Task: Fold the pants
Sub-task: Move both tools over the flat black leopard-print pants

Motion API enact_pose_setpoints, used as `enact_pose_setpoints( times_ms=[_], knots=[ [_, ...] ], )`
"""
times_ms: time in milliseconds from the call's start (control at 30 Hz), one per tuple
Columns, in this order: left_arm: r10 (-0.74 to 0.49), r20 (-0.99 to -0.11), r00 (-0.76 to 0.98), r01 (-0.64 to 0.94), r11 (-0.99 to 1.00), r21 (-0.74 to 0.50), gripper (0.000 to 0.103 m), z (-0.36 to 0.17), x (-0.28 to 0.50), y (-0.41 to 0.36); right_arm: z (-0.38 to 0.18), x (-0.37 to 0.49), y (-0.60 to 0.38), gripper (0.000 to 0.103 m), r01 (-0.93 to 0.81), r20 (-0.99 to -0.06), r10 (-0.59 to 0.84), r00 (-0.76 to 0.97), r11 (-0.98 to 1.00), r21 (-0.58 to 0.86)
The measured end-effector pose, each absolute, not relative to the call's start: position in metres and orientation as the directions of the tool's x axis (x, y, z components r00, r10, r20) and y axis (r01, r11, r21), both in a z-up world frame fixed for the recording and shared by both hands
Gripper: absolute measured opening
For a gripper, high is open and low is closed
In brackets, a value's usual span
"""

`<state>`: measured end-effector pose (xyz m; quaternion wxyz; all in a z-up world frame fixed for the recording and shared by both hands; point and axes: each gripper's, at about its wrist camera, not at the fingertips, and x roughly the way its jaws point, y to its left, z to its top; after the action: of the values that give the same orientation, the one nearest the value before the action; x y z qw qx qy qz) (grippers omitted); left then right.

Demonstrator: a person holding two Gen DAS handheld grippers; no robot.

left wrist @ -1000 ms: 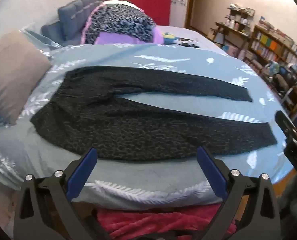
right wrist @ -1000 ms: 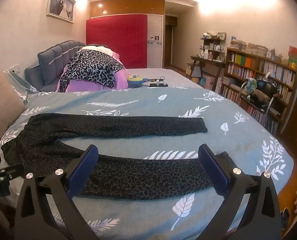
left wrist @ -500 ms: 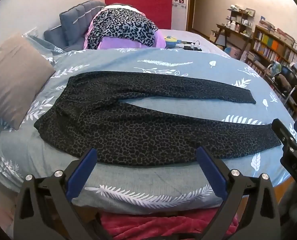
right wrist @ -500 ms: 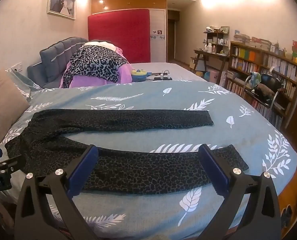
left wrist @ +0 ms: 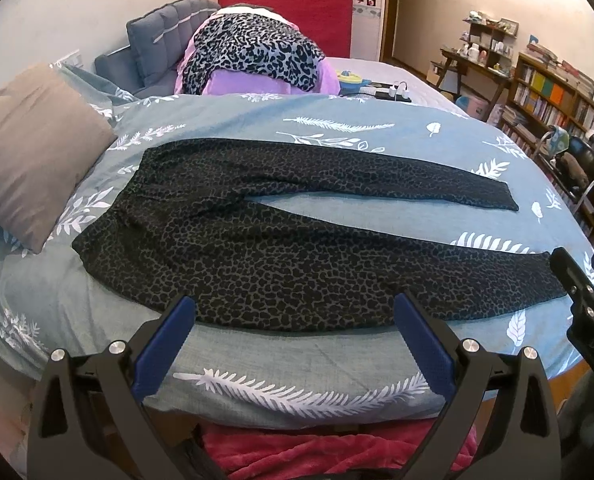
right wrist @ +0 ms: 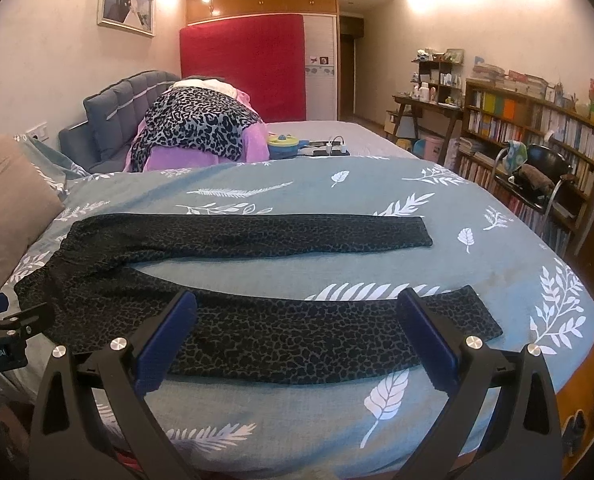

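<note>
Dark leopard-print pants (left wrist: 281,256) lie flat on a blue leaf-print bed cover (left wrist: 337,372), waistband to the left, both legs stretched right and spread apart. My left gripper (left wrist: 295,308) hovers open over the near leg's front edge, close to the hip. In the right wrist view the same pants (right wrist: 297,336) show, and my right gripper (right wrist: 297,304) stands open above the near leg toward its cuff. Neither gripper holds cloth. The right gripper's body (left wrist: 585,312) shows at the left wrist view's right edge.
A brown pillow (left wrist: 29,148) lies left of the waistband. A heap of leopard and purple bedding (left wrist: 253,56) sits behind the pants by a grey headboard (left wrist: 157,44). Bookshelves (right wrist: 537,128) and a chair (right wrist: 537,176) line the right wall. Red cloth (left wrist: 317,452) hangs below the bed edge.
Both grippers have risen and shifted slightly, so the pants and bed sit lower and fuller in each view. Both stayed open. The pants have not moved.
</note>
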<state>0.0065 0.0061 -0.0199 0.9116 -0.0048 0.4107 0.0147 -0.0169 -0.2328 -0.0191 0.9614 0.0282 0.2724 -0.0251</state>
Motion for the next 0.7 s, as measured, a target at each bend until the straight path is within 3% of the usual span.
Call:
enact_pose_setpoints(
  times_ms=[700],
  knots=[
    [0.068,-0.757,0.65,-0.082,0.996,0.019,0.098,-0.026,0.015,0.018,-0.027,-0.014,-0.229,0.101,-0.001,-0.554,0.048,0.831,0.996,0.085]
  ],
)
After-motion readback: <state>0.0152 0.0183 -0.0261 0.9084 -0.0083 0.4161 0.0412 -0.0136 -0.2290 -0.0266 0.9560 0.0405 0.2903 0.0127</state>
